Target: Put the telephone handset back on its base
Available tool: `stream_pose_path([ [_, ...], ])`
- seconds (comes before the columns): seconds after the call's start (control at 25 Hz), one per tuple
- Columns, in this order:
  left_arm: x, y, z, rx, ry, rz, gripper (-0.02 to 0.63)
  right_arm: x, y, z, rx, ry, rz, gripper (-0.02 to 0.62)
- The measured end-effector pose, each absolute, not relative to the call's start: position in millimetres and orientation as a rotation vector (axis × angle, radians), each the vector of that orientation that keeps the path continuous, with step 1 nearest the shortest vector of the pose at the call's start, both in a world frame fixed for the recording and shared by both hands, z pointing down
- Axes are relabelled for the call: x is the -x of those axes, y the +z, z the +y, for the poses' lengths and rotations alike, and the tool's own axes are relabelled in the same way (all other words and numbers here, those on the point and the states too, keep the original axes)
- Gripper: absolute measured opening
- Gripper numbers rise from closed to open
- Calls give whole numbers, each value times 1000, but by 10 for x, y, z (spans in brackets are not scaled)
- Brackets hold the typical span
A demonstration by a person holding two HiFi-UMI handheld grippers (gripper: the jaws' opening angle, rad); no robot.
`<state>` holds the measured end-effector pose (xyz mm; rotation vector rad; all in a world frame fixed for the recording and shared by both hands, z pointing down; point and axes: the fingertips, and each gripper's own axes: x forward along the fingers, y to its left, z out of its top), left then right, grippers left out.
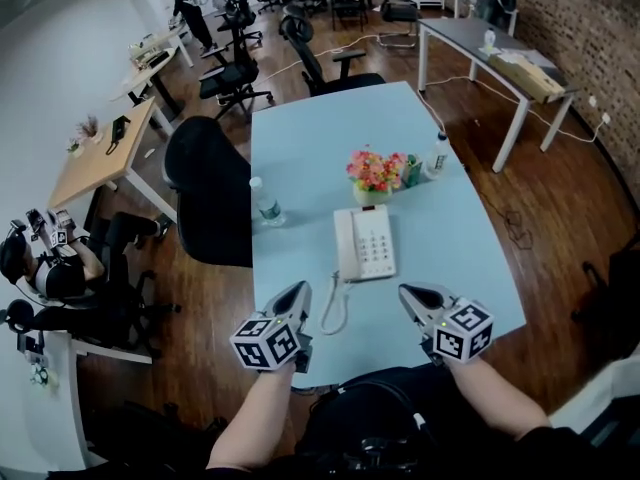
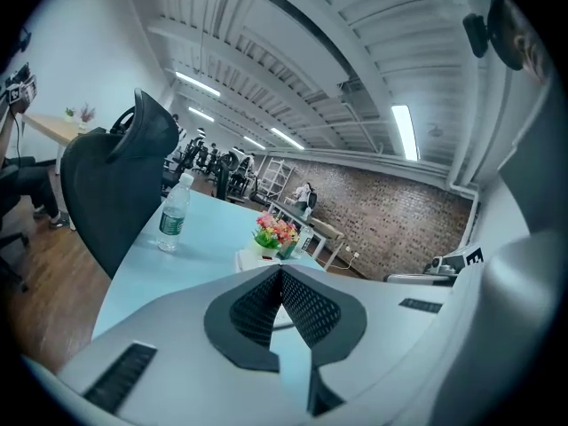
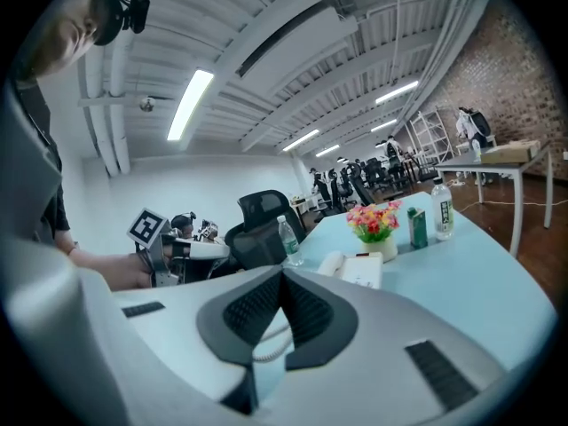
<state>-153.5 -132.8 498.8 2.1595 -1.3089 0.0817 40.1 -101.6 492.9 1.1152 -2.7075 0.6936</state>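
We're holding left gripper (image 1: pixel 299 293) and right gripper (image 1: pixel 407 294) pressed shut, empty; handset (image 1: pixel 346 244) is lying lengthwise ahead, nearer left.

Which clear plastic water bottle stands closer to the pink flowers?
The clear plastic bottle just right of the pink flowers; the other bottle stands alone near the light blue table's left edge.

Left tongs (image 1: pixel 298 293) and right tongs (image 1: pixel 410 294) are both closed, empty.
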Motion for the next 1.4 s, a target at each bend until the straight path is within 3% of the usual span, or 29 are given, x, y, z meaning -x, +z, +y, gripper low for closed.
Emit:
stream_pose_path([
  [0.44,1705,4663,-730,-2263,-41,-1283,0,-45,4968,-661,-1109,715,-2702,18],
  [0.8,2076,4990,-242,-2140,-23,-1313,0,93,5157,-412,-1102,693,-2655,17],
  [1.4,1899,4939,-288,-2207,-6,-1251,0,-81,5162,-184,-1118,619,-2599,15],
])
